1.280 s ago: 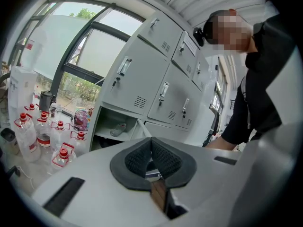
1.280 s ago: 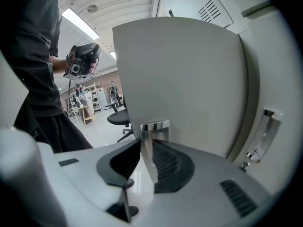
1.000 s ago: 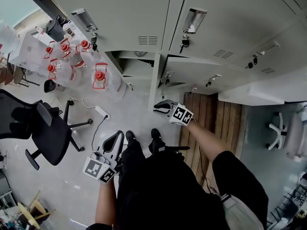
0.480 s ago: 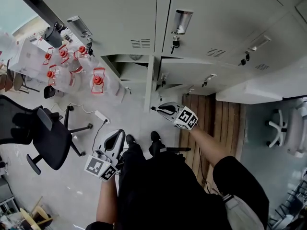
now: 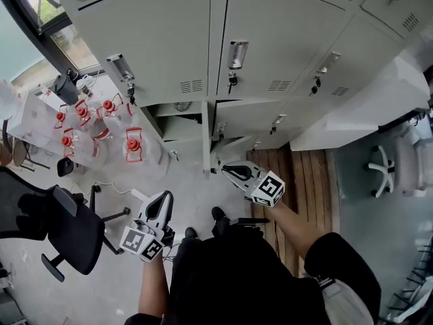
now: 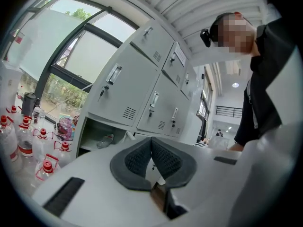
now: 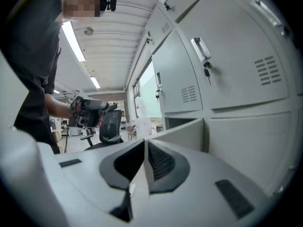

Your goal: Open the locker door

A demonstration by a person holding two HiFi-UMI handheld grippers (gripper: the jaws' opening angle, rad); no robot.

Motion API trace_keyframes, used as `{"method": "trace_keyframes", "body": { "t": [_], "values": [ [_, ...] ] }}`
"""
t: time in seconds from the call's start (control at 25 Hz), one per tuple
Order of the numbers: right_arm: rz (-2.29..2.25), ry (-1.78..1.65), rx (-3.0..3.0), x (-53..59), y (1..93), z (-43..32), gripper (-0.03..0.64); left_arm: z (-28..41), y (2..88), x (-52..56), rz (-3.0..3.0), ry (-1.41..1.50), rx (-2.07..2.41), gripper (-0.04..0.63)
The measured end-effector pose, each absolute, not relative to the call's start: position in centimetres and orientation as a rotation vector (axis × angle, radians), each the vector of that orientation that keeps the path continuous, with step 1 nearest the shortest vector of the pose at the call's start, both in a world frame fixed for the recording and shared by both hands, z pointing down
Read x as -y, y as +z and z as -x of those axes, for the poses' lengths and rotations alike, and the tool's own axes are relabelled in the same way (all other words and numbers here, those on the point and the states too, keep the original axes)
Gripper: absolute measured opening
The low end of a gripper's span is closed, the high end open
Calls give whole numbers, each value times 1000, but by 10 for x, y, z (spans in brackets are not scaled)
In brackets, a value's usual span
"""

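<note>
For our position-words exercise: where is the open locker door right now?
In the head view, the locker door stands open at centre, right of the water bottles; its edge lies between the right gripper's closing jaws.

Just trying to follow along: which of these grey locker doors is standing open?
The door beside the red-capped bottles, in the left column. It is swung out edge-on, baring its compartment; the other doors in view sit flush.

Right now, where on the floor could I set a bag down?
Bare grey floor between the open locker door and the water bottles; also the wooden strip beside the lockers. Crowded at left: bottles, office chair.
</note>
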State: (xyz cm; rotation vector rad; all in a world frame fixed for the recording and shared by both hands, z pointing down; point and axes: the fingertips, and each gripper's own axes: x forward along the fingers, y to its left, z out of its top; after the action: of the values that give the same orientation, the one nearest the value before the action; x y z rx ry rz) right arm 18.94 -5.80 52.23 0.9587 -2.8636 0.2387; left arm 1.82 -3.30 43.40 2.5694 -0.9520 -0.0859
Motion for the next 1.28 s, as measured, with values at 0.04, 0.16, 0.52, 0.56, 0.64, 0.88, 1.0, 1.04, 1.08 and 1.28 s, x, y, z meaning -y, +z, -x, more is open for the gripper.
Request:
{"method": "trace_keyframes", "body": {
  "t": [0.04, 0.16, 0.52, 0.56, 0.64, 0.88, 1.0, 1.04, 1.08, 1.28],
  "values": [
    [-983, 216, 2874, 55, 506, -183, 35, -14, 428, 32, -2582, -106, 935, 15],
    [-1057, 198, 2905, 43, 464, -161, 32, -2, 416, 28, -2616, -142, 882, 14],
    [-1133, 83, 3005, -6, 376, -81, 29, 33, 387, -2, -2714, -169, 713, 15],
    [-1133, 70, 3011, -13, 369, -74, 28, 36, 384, -6, -2724, -171, 696, 15],
    [-1131, 50, 3021, -28, 358, -62, 26, 44, 378, -15, -2744, -176, 668, 15],
    [-1195, 16, 3055, -73, 344, -30, 28, 71, 370, -44, -2807, -167, 608, 15],
    [-1223, 16, 3046, -91, 344, -21, 28, 77, 373, -54, -2824, -175, 600, 15],
    [-1227, 15, 3037, -95, 345, -19, 28, 79, 377, -56, -2819, -178, 599, 14],
    [-1228, 17, 3028, -98, 347, -17, 27, 79, 381, -59, -2806, -180, 595, 15],
    [-1267, 87, 2953, -102, 363, -13, 14, 78, 393, -76, -2812, -119, 557, 15]
  ]
}}
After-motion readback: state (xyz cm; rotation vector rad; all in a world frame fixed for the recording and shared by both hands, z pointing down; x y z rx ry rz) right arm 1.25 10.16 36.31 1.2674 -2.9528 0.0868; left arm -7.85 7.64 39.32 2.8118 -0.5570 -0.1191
